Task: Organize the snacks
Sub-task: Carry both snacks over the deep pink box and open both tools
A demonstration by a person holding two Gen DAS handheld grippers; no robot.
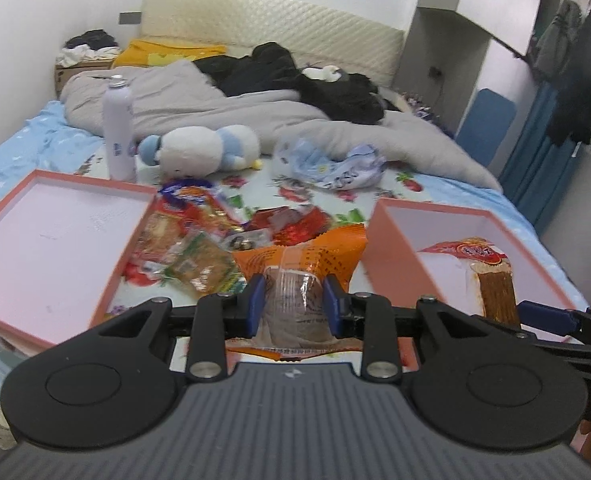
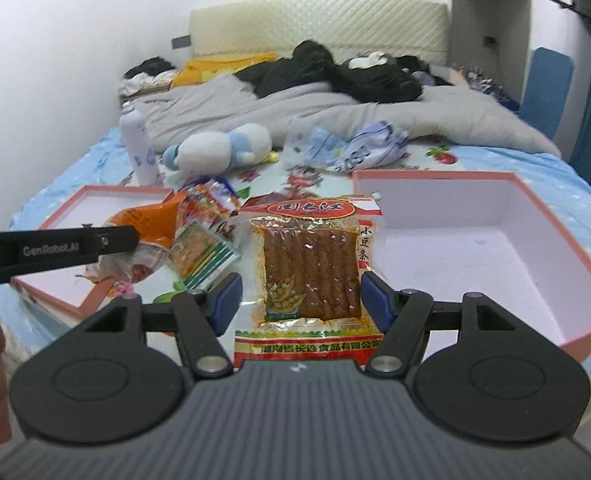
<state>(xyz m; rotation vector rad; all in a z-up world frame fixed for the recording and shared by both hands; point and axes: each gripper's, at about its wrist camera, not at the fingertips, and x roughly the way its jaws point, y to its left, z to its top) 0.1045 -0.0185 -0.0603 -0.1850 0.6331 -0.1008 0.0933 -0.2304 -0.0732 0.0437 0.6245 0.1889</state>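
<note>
Left wrist view is showing the left gripper (image 1: 293, 306) clamping its blue pads on an orange snack packet (image 1: 301, 264), jaws drawn narrow around the packet's clear middle, while the right wrist view is showing the right gripper (image 2: 301, 300) holding a flat red-and-clear bean-strip packet (image 2: 311, 268) by its two long edges, jaws set wide to span it. Both packets are hanging above the bed, between a shallow pink lid (image 1: 51, 236) on the left and a deeper pink box (image 2: 491, 248) on the right. Judging from this, each hand is carrying its packet toward a container; a good placement probably means bringing the packet low over the bare floor of the box before letting go, keeping it flat so later packets stack neatly, and keeping the two grippers from crossing. A loose snack pile (image 1: 191, 240) is still waiting on the floral sheet (image 1: 335, 192). Behind it are lying a plush toy (image 1: 203, 148), a white bottle (image 1: 117, 128), a crumpled plastic bag (image 1: 327, 164) and a grey duvet (image 1: 231, 108) below a cream headboard (image 1: 271, 28).
</note>
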